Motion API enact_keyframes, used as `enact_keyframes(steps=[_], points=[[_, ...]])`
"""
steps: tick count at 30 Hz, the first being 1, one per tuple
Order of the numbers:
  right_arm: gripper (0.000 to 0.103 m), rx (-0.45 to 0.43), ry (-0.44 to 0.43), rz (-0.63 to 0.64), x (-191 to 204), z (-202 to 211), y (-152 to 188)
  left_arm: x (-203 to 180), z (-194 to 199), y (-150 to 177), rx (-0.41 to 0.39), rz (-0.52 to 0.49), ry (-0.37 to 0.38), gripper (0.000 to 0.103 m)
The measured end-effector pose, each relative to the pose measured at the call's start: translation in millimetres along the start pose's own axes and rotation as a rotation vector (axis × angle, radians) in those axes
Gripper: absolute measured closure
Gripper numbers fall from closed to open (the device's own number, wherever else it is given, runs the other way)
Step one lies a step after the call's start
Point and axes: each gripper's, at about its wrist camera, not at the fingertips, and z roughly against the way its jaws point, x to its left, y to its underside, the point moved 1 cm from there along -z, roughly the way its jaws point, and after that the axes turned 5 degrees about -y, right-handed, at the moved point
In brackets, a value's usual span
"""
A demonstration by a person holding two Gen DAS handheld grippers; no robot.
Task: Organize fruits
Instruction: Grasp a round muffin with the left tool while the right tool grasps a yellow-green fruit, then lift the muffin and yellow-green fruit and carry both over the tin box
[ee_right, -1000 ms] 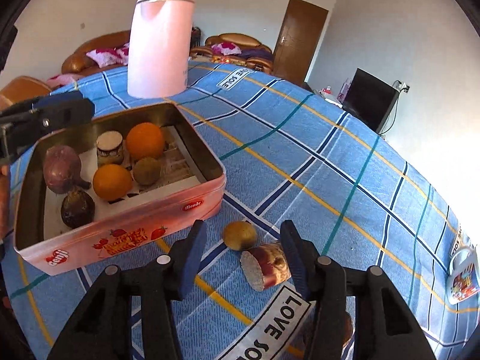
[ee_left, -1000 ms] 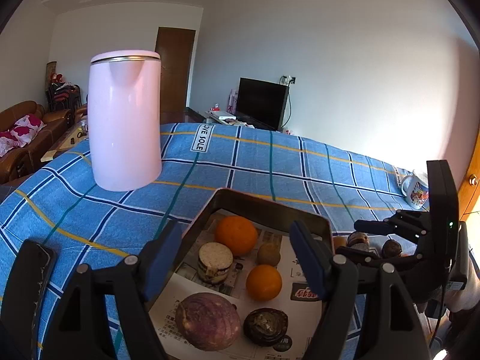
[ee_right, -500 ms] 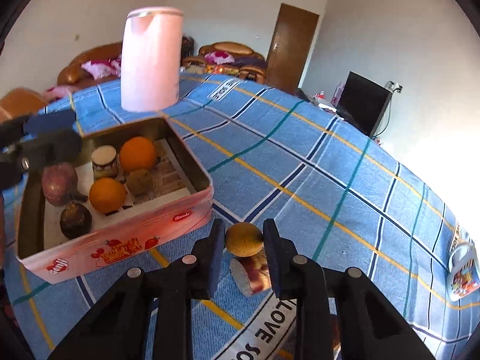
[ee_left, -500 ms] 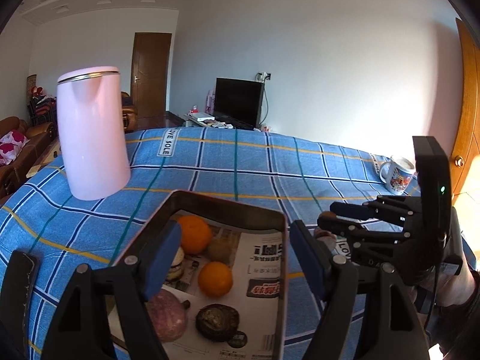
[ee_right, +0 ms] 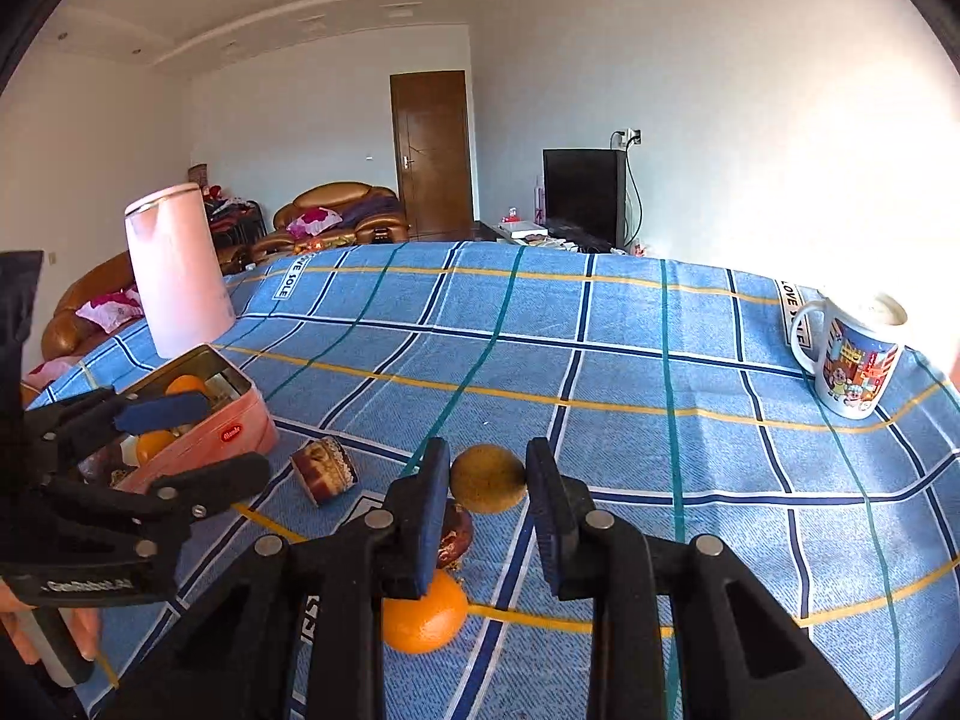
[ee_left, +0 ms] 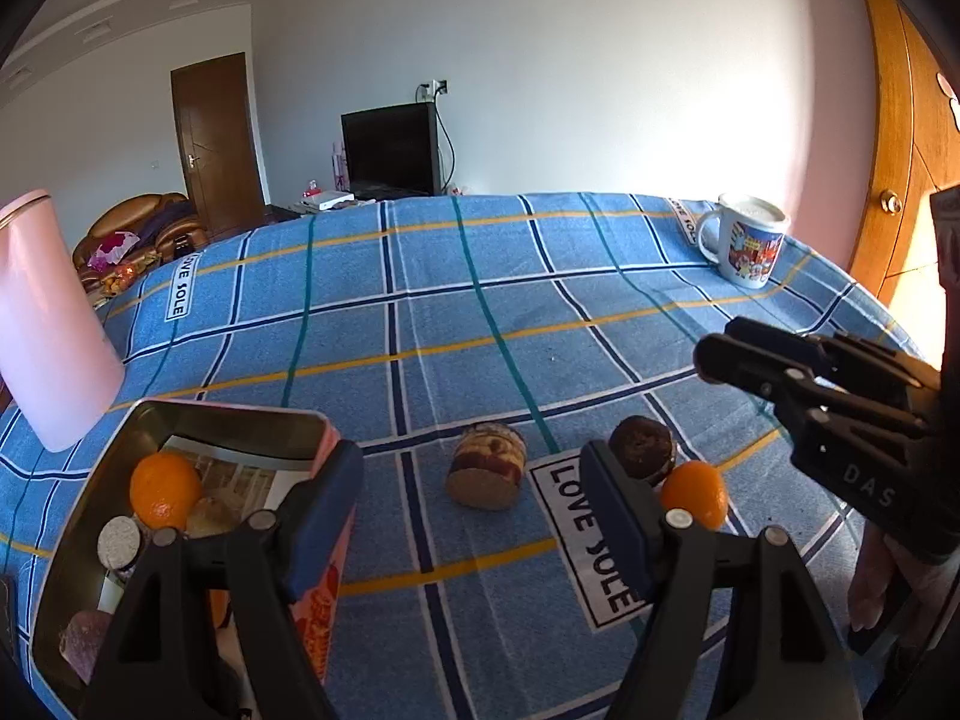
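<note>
From the left wrist, the left gripper (ee_left: 471,501) is hovering with its jaws spread and empty beside the pink tin (ee_left: 327,546), which is already holding an orange (ee_left: 163,489) and a few other fruits, while a cut reddish fruit (ee_left: 487,473), a dark fruit (ee_left: 643,449) and a loose orange (ee_left: 696,493) are lying out on the bench (ee_left: 480,312). From the right wrist, the right gripper (ee_right: 487,489) is carrying a brown kiwi-like fruit (ee_right: 489,477), pinching it between its jaws above the cloth, so I judge the sorting partly done, with this fruit and three more left to go in.
</note>
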Motion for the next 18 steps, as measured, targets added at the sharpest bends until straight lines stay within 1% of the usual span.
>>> enact_keyframes(steps=[2,4,6,7,9,11,12,13,15,18], points=[[0.075,-0.01,0.019,0.011,-0.6,-0.3,1.0,-6.4,-12.0,-3.7,0.035,-0.015,0.004,0.028],[0.075,-0.013,0.008,0.0,-3.4,1.2,2.3,-11.1,-23.3,-5.3,0.068,-0.029,0.005,0.03],[0.075,-0.017,-0.002,-0.009,-7.7,3.3,2.4,-13.2,-33.9,-5.0,0.107,-0.029,0.019,0.042],[0.075,-0.016,-0.008,-0.011,-8.5,3.5,3.3,-16.0,-38.5,-4.3,0.126,-0.041,0.016,0.05],[0.075,-0.013,-0.013,-0.009,-8.1,2.8,4.0,-18.6,-46.2,-2.9,0.146,-0.047,0.004,0.05],[0.075,-0.01,-0.014,-0.001,-6.5,2.0,4.4,-18.1,-56.6,-2.8,0.188,-0.037,0.013,0.051],[0.075,-0.01,-0.014,0.002,-6.0,1.6,4.7,-15.7,-59.6,-3.0,0.201,-0.017,0.028,0.055],[0.075,-0.01,-0.015,0.002,-6.2,1.6,4.8,-13.6,-60.2,-3.3,0.204,-0.004,0.032,0.067],[0.075,-0.019,-0.03,-0.004,-7.7,3.1,5.1,-13.2,-57.9,-1.8,0.198,0.0,0.048,0.067],[0.075,-0.036,-0.048,-0.015,-9.8,6.4,5.2,-13.2,-49.1,-1.3,0.163,0.01,0.069,0.067]])
